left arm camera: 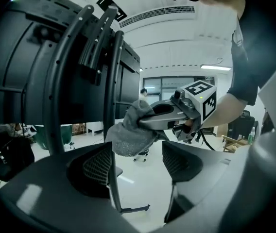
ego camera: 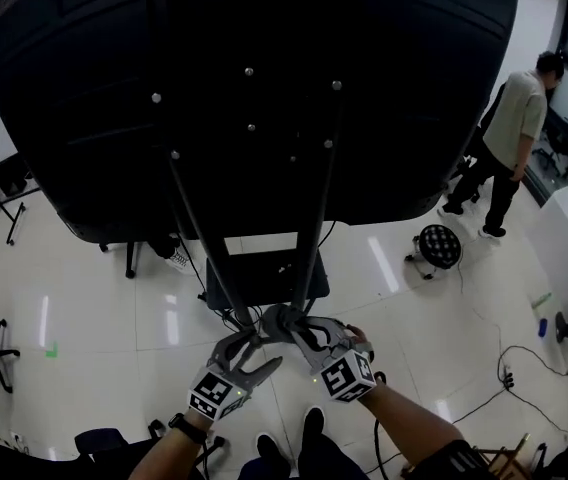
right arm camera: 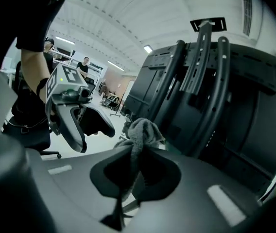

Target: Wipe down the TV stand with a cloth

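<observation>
The right claw [right arm camera: 135, 155] is clamped on a grey cloth [right arm camera: 141, 129], which bunches out past its tips, probably so that the loose wad, not the hard tips, meets the metal. In the left gripper view the wad sits just beside a curved upright of the TV stand [left arm camera: 112, 76]. I cannot tell whether it touches.

The left claw [left arm camera: 138, 163] stands open and grips nothing. That same upright runs down close inside one of its jaws, perhaps to steady the frame.

In the head view both claws sit at 6 o'clock, where the two uprights converge above the dark base plate [ego camera: 264, 280]. The back of the TV [ego camera: 264, 78] fills 12 o'clock and hides the upper mounting. Its top edge is cut off.

The foot of the stand is largely hidden behind the claws. At 2 o'clock a person [ego camera: 512, 128] stands well apart on the white floor [ego camera: 94, 298].
</observation>
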Demonstrator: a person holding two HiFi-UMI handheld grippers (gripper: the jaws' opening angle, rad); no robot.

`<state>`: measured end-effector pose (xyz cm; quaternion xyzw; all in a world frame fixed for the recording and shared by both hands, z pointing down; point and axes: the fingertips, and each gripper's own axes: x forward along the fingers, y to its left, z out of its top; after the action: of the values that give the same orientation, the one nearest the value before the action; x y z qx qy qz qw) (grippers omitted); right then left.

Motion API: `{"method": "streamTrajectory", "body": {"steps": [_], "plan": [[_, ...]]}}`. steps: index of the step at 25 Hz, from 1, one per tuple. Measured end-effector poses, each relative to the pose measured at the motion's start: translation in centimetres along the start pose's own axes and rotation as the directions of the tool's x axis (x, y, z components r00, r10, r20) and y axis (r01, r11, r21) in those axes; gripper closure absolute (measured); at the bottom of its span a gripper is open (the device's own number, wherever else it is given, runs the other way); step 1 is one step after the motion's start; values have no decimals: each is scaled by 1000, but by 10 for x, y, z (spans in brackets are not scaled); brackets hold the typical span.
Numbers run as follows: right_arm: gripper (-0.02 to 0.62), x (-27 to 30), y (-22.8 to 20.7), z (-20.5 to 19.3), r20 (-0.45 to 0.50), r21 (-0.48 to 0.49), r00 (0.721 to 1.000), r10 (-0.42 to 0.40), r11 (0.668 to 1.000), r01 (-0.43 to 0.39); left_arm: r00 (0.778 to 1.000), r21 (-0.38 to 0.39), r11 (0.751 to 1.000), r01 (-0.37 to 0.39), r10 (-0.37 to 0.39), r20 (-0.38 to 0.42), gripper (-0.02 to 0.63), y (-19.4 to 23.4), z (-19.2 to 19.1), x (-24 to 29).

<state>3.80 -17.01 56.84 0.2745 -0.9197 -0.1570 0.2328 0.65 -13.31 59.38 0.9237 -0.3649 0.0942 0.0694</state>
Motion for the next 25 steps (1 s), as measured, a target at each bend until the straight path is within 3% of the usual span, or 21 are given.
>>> {"method": "streamTrajectory", "body": {"steps": [6,13,25], "plan": [[578,-69,17,61,94,56,994,-49,997,44,998,32,999,-27,25,64,256,-38,50,-63],[578,-123,25,99,155,166,983,-99,983,72,991,-45,999,-3,9,134,255,-60,95,-110],[580,-203,96,108,178,228,978,-108,971,65,994,-71,997,-8,16,110,258,-116,76,-176]]}}
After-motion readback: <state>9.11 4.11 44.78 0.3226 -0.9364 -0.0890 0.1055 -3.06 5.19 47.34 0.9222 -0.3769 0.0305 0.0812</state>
